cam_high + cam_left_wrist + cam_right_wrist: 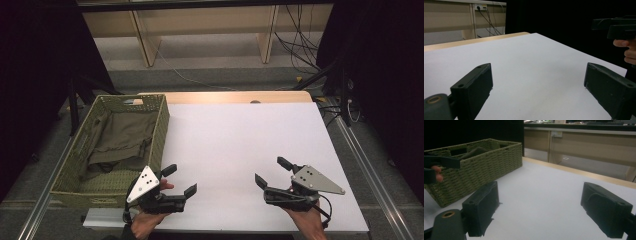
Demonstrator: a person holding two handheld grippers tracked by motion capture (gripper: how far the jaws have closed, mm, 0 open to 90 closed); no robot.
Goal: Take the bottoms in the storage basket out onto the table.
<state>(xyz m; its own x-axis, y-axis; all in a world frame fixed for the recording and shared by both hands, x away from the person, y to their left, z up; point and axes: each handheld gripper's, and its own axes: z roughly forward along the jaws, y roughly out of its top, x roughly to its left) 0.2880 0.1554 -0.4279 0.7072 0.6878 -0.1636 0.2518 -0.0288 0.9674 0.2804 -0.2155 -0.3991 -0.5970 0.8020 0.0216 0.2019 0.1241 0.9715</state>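
A green woven basket [162, 131] stands at the table's left edge with an olive garment [122, 137] folded inside. My left gripper [180, 180] is held low over the white table top [235, 140], just right of the basket's near corner. It is open and holds nothing [539, 82]. My right gripper [272, 172] hovers near the front right of the table, jaws wide apart and pointing left, nothing between them [541, 205]. The right gripper view also shows the basket [481, 167] and a dark fold of the garment [475, 152] rising above its rim.
A light wooden strip [235, 96] runs along the table's far edge. Beyond it are wooden furniture legs [142, 42] and loose cables [300, 35] on the floor. Black stands [340, 85] flank the table. The other hand's gripper [616, 26] appears at the upper right of the left gripper view.
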